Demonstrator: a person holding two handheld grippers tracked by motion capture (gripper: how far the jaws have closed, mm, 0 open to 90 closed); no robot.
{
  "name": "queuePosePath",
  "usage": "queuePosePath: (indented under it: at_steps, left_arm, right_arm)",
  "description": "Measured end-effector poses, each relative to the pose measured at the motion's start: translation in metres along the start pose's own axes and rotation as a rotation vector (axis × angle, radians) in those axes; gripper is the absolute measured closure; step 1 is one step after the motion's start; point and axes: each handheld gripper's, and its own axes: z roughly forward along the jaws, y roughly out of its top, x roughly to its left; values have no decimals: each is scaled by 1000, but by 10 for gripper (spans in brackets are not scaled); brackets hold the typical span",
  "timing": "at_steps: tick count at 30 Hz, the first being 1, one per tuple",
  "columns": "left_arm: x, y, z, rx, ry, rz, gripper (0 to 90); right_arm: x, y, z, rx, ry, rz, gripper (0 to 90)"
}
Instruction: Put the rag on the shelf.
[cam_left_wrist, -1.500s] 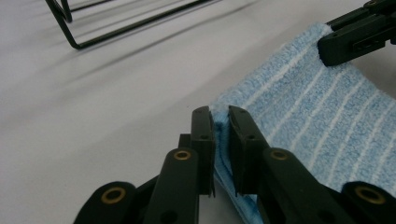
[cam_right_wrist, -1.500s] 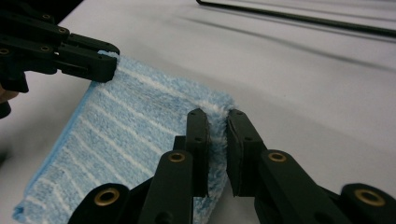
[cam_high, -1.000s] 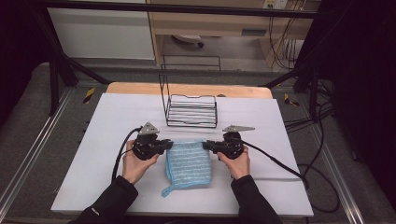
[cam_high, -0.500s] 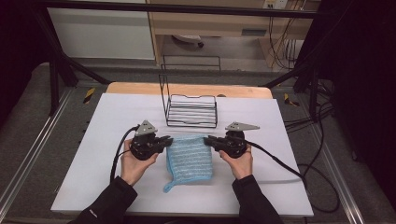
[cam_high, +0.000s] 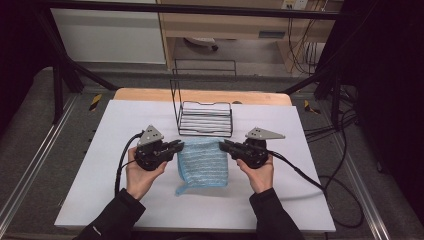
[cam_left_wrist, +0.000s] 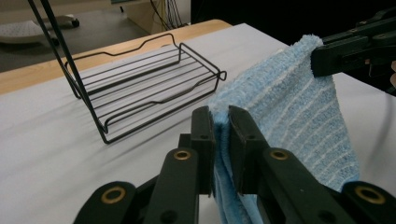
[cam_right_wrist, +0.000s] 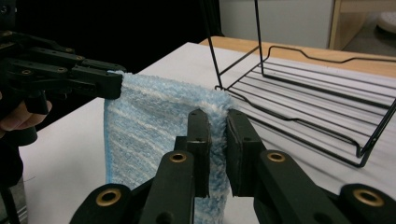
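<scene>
Blue towel (cam_high: 204, 162) hangs pinched at both top corners between each gripper's jaws.

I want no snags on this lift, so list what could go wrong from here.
1. The blue towel is pinched only at its top corners by the left gripper and the right gripper; a corner may slip from the fingers.
2. Its lower end still lies on the table and may drag.
3. The wire rack stands just beyond; the hanging cloth could catch on its front rim.
</scene>
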Motion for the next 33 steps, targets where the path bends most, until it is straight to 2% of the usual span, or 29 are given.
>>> queuePosePath:
  at_steps: [8, 17, 20, 27, 33]
  left_arm:
    - [-4, 8, -6, -51, 4, 11, 808]
    - [-7, 26, -12, -115, 18, 24, 808]
    - [-7, 32, -12, -134, 29, 28, 809]
    - [-4, 45, -14, -180, 44, 18, 810]
    - [-2, 57, -16, -215, 62, 18, 810]
  right_arm:
    - [8, 9, -9, -55, -14, -21, 819]
    - [16, 26, -21, -125, -37, -51, 822]
    - [18, 33, -21, -146, -47, -51, 824]
    - [24, 52, -21, -193, -83, -98, 827]
    - [27, 60, -21, -216, -94, -108, 827]
